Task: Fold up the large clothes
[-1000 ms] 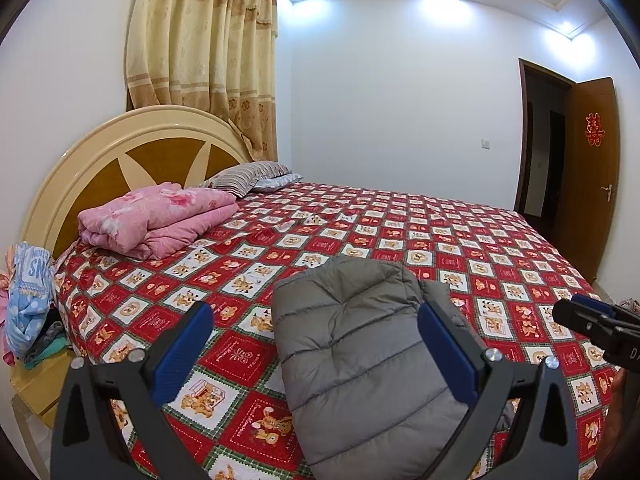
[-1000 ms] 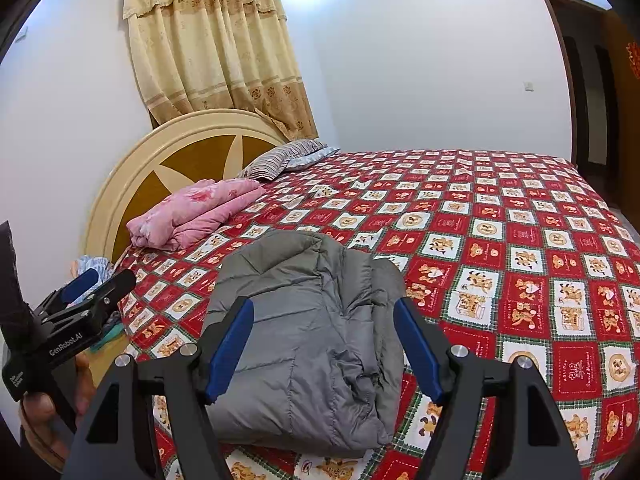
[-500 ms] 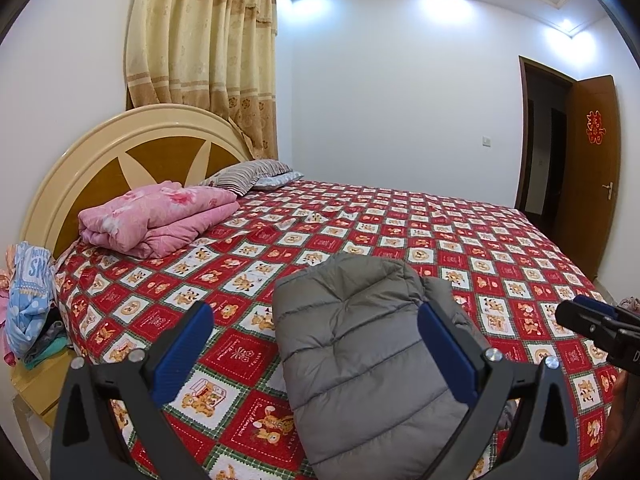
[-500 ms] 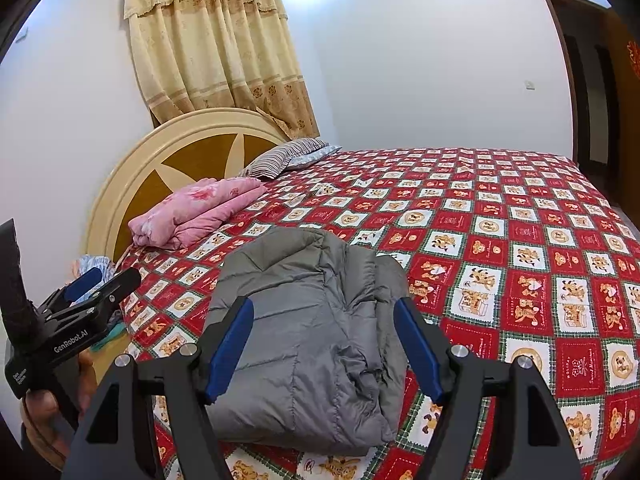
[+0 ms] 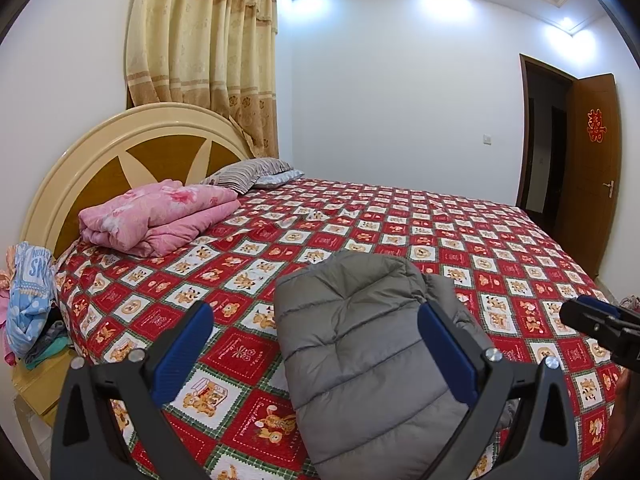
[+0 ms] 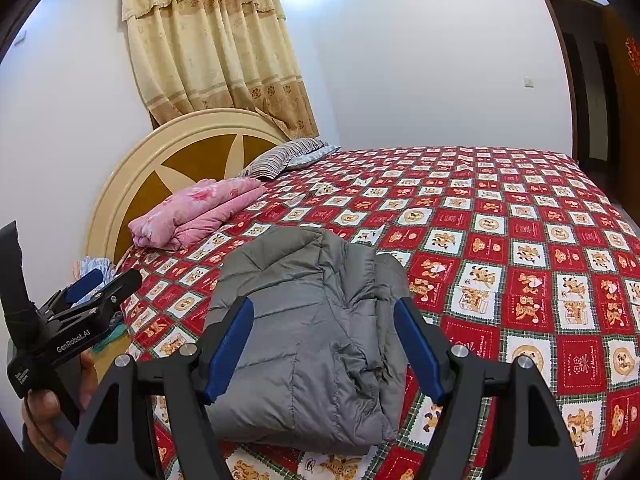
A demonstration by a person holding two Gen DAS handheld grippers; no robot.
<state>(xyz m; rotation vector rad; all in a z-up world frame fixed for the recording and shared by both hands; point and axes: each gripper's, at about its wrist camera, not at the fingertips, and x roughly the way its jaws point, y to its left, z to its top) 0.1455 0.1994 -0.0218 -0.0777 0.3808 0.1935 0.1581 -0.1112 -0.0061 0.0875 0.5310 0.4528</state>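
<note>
Nothing moved since earlier frames. Folded grey puffer jacket (image 6: 304, 332) lying near bed edge on red teddy-bear bedspread (image 6: 500, 240). Left gripper (image 5: 316, 344) and right gripper (image 6: 324, 344) both spread wide above it, holding nothing. Jacket's near edge hidden behind blue fingers (image 5: 444, 348).

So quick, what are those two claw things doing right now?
Left gripper: open, holding nothing, above the grey jacket.
Right gripper: open, holding nothing.
</note>
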